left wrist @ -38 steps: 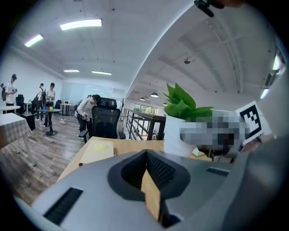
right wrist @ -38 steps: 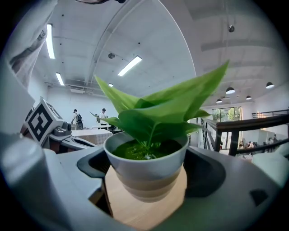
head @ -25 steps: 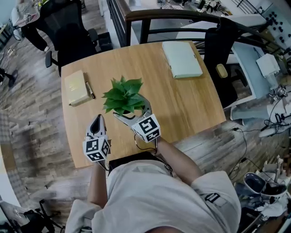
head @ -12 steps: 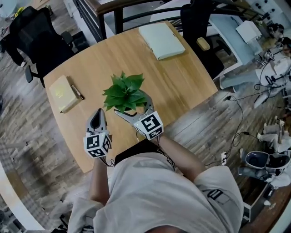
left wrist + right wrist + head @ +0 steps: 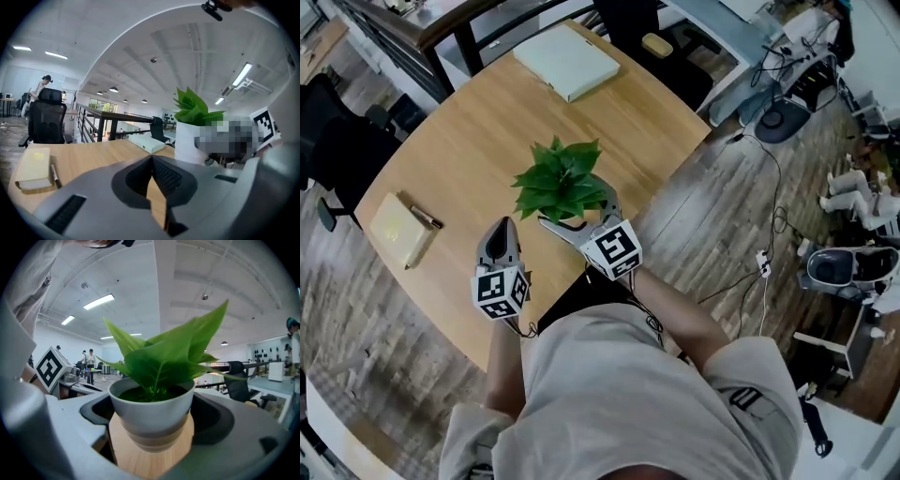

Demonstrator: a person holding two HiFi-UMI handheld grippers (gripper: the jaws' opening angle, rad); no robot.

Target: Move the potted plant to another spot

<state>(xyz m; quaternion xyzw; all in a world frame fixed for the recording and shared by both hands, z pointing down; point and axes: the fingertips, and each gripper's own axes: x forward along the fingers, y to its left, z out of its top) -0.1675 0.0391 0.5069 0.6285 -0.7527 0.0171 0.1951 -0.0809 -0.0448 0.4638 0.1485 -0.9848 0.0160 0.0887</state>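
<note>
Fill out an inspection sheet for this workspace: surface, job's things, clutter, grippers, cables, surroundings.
Surface: light wooden table.
Job's things: potted plant, upright in a white pot.
Clutter: yellow notebook with a pen beside it; pale green book near the far edge.
Grippers: right gripper jaws closed on the pot; left gripper jaws together, empty.
Cables: floor cables to the right of the table.
Surroundings: black chair; wood-plank floor.

Your left tool [image 5: 500,230], left of centre, points forward with its jaws together. Your right tool [image 5: 578,216], beside it, clamps the pot [image 5: 151,411] between its jaws.
</note>
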